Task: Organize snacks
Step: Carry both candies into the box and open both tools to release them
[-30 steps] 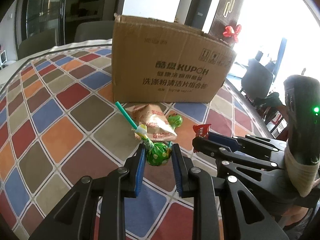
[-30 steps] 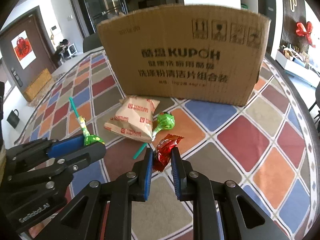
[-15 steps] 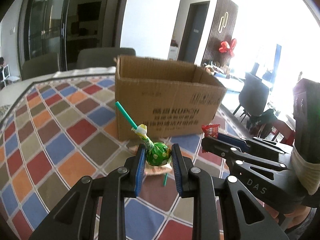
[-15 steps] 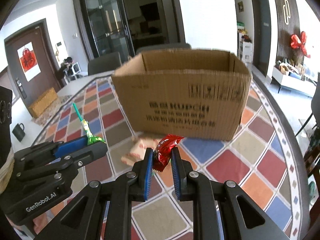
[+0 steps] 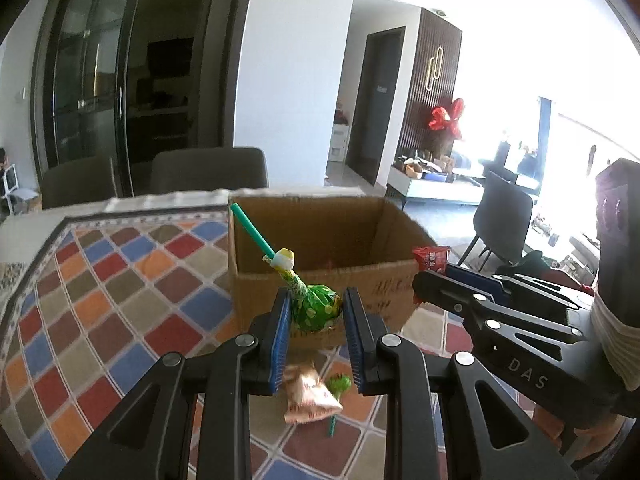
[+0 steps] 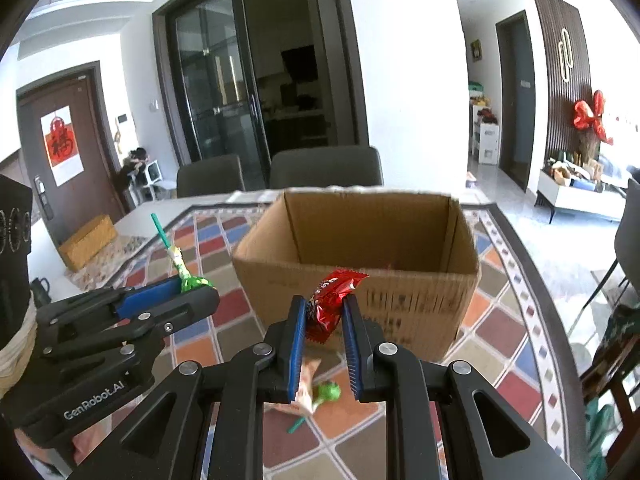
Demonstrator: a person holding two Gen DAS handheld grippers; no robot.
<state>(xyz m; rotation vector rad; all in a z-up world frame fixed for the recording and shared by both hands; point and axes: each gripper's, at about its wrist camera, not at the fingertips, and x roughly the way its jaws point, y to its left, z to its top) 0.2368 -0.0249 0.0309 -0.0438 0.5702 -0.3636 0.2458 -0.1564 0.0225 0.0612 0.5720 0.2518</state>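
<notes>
White walls (image 6: pixel 408 80), dark-framed glass sliding doors (image 6: pixel 216 92) w/ two grey upholstered chairs (image 6: pixel 325 168) in front. Brown wooden door (image 6: pixel 60 152) w/ red paper decoration (image 6: pixel 61 145) at left. Dark slatted wall panel (image 6: pixel 568 80) w/ red bow (image 6: pixel 592 116) at right; strong daylight there. Table (image 5: pixel 100 304) under multicolour diamond-patterned cloth.

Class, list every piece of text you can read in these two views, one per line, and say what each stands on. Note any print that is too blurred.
"DAS": side of the right tongs.
"GenRobot.AI": side of the left tongs.
Red sign on the door: one Chinese character, not clearly legible.
Print on the cardboard box: too blurred.
Print on the red candy wrapper: too small.
</notes>
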